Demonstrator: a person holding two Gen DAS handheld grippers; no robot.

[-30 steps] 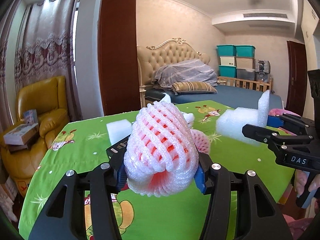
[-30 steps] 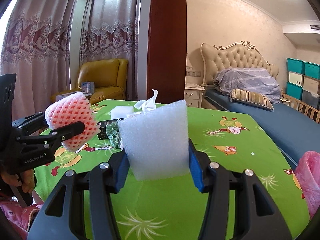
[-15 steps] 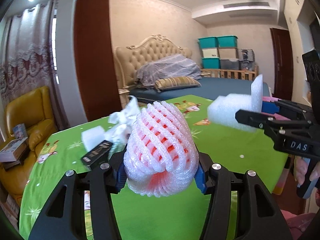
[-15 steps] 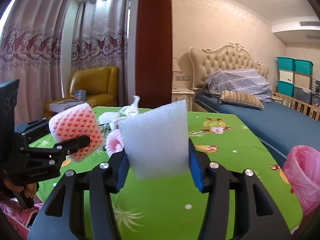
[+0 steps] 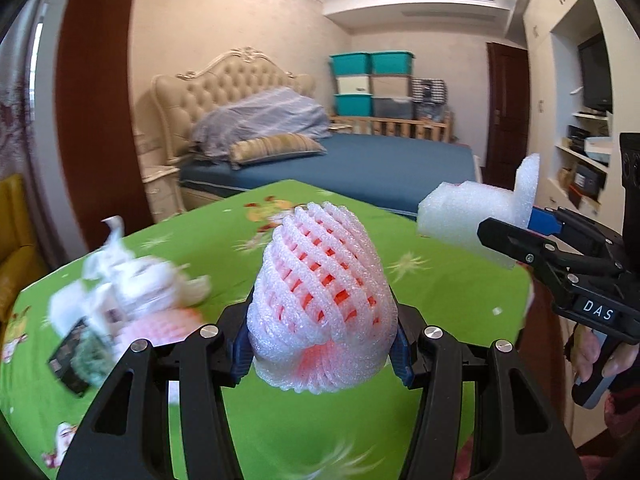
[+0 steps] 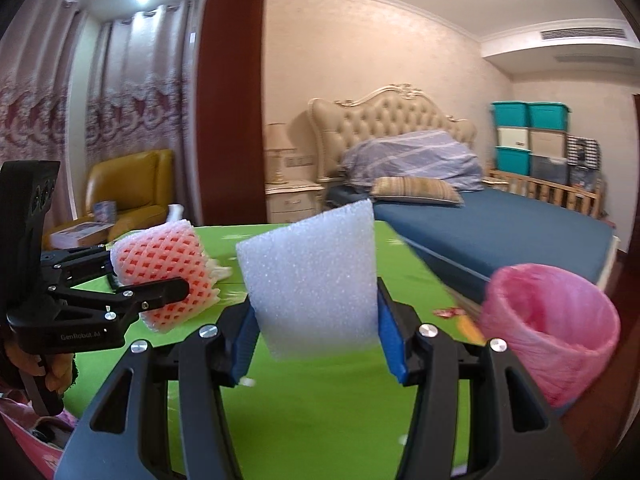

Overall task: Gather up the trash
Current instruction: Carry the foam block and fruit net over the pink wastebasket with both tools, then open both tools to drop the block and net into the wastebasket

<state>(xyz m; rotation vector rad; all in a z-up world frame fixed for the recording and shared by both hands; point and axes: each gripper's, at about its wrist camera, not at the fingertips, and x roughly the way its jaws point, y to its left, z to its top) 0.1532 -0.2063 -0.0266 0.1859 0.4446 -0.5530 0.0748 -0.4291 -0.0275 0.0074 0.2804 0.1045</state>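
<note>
Your left gripper [image 5: 322, 344] has its jaws clamped on a foam net [image 5: 322, 300], your right gripper [image 6: 316, 344] pinches a foam block [image 6: 312, 284], and the pink bag [image 6: 552, 332] sits open at the surface's right edge.

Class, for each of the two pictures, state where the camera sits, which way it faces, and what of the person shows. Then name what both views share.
Left wrist: on the left hand-held gripper, facing along its fingers at the pink foam fruit net it holds; the right hand shows.
Right wrist: on the right hand-held gripper, facing its white foam block and the pink-lined bin; left-hand fingers show.
Shared: both items, green tablecloth, bed.
</note>
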